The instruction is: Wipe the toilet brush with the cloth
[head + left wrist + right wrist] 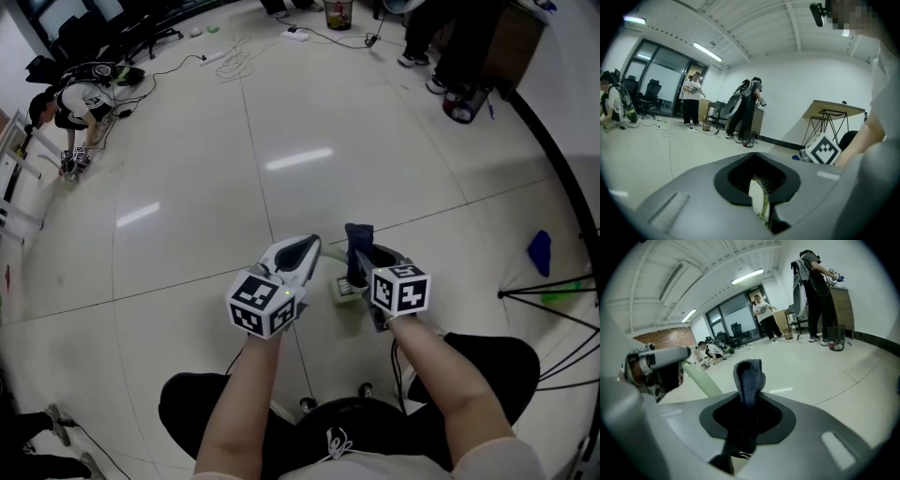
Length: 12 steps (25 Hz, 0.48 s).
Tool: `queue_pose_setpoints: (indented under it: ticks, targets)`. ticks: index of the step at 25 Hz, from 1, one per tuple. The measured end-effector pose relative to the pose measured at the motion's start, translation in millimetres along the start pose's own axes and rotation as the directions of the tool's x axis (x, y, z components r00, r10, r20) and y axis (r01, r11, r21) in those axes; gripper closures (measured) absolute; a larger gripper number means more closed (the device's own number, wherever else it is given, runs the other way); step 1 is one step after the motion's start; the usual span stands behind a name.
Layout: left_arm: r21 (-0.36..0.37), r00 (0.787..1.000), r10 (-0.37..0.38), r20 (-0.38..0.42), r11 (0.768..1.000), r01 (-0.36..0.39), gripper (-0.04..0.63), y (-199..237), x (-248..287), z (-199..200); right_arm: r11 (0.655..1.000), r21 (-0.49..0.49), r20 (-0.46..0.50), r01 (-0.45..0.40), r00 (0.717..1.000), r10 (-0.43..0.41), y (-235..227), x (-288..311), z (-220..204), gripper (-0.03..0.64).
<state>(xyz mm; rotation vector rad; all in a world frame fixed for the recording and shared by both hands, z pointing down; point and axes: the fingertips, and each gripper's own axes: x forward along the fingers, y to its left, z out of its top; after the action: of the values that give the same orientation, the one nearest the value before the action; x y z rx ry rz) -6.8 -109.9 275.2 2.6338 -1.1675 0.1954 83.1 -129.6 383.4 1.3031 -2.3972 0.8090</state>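
Holding the toilet brush [700,378] clenched in the left gripper [298,255], pale green handle at 9 o'clock in the right gripper view. Pinching the dark blue cloth [749,378] in the right gripper [364,270], one fold standing up at 12 o'clock. Both near each other above the floor [281,159], at 6 o'clock in the head view. Probably best to keep the brush steady, lay the free fold (not the jaws) against the handle, then draw along it with light, even pressure.
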Motion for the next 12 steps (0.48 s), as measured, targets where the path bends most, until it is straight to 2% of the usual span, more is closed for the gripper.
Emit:
queue_pose_setpoints:
  ticks: [8, 12]
  targets:
    - [-0.019, 0.999, 0.0, 0.037, 1.0, 0.0, 0.589, -3, 1, 5, 0.988, 0.117, -0.149, 0.106, 0.985, -0.088, -56, 40, -98, 0.529]
    - [-0.02, 0.999, -0.015, 0.036, 1.0, 0.016, 0.589, -4, 3, 5, 0.978, 0.148, -0.25, 0.144, 0.963, -0.104, -68, 48, -145, 0.529]
